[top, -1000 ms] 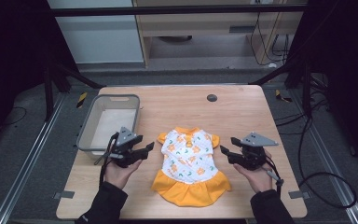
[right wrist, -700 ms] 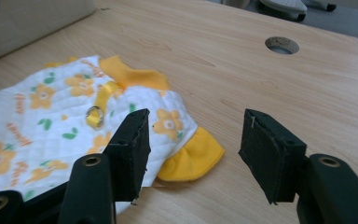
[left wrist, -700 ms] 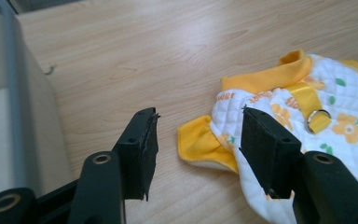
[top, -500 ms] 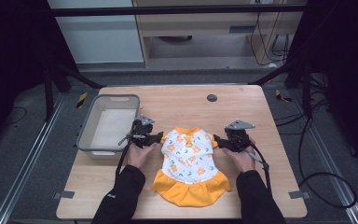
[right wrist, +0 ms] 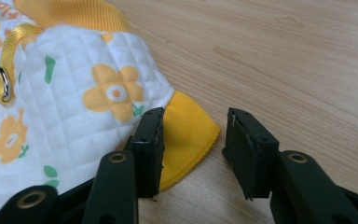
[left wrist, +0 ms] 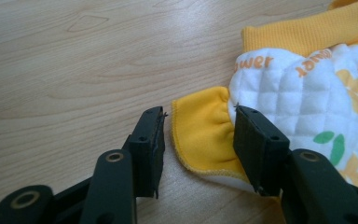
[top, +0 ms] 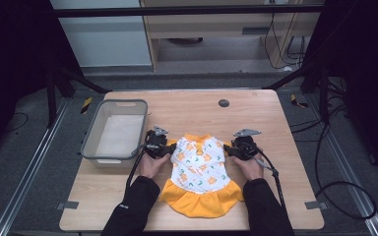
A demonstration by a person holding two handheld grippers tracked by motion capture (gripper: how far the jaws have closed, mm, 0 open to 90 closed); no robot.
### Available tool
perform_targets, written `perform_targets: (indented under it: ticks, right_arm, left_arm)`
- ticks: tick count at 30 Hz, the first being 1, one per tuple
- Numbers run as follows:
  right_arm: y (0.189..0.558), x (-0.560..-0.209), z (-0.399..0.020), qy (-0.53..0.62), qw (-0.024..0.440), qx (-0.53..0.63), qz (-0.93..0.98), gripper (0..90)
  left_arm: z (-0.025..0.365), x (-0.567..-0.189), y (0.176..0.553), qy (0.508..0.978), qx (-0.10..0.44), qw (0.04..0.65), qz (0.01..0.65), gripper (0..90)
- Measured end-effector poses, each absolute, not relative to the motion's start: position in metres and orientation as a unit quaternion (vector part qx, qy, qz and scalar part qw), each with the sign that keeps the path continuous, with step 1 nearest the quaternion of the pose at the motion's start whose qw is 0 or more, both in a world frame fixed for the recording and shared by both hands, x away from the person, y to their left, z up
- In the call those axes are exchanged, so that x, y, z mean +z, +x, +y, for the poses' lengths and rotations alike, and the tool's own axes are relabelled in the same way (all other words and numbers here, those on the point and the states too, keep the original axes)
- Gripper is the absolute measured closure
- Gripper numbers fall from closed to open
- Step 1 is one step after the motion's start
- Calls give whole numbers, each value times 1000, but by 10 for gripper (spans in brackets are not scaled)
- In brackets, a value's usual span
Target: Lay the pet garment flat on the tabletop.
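**Grippers Straddle the Dress Sleeves**

At table centre lies a small flowered dress (top: pixel 200 169), flat on the table (top: pixel 275 196). Left gripper (left wrist: pixel 198 135) at its nine o'clock and right gripper (right wrist: pixel 193 140) at three have just been closing, each straddling a yellow sleeve, pads not yet pressing. At ten o'clock sits a grey bin (top: pixel 92 147), apparently bare inside.

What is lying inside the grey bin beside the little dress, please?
The grey bin looks empty: its pale floor shows bare in the high view. Its near wall hides a thin strip of floor just behind it, so something very flat there could not be ruled out.
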State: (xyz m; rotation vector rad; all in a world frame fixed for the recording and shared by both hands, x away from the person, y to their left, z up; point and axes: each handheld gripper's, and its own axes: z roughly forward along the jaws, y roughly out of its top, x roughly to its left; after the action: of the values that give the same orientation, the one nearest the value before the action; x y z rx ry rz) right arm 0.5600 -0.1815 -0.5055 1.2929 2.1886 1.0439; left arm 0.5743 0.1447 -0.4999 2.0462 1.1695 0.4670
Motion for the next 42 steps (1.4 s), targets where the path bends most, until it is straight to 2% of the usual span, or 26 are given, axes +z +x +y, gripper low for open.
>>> perform_targets:
  ticks: [4,7,10,16,20,25,26,28,30,33,35,39,41,42]
  right_arm:
    - [558,-506,-177,457,195,374,784,781]
    - [556,-505,-172,452,198,371,786,860]
    - [555,-504,-170,449,201,370,788,880]
    - [547,-486,-177,430,214,412,774,888]
    - [540,-463,-176,410,237,450,757,889]
    - [548,-434,-169,400,317,459,728,879]
    - [551,-432,-167,399,333,448,728,866]
    - [557,-432,-163,402,352,419,734,790]
    - [560,-434,-162,410,352,402,739,701]
    - [558,-434,-163,411,349,397,743,655]
    - [552,-432,-165,408,344,401,744,625]
    - [540,-422,-169,399,329,419,746,622]
    - [532,-418,-168,390,319,427,750,637]
    - [528,-417,-168,388,312,434,751,654]
  left_arm:
    - [142,-499,572,797,180,361,450,620]
    - [140,-499,571,796,170,364,453,738]
    - [140,-498,571,791,158,365,464,846]
    - [146,-479,559,788,194,380,445,875]
    - [150,-445,554,773,230,412,424,875]
    - [143,-412,569,768,276,407,411,861]
    - [142,-410,572,765,281,405,415,837]
    - [142,-408,577,754,291,404,427,689]
    - [145,-406,577,749,279,411,438,571]
    - [149,-405,571,751,281,412,433,527]
    - [153,-404,565,750,280,416,432,520]
    - [156,-404,551,754,260,429,424,508]
    - [152,-407,541,762,247,431,416,527]
    - [150,-409,538,765,244,431,412,572]
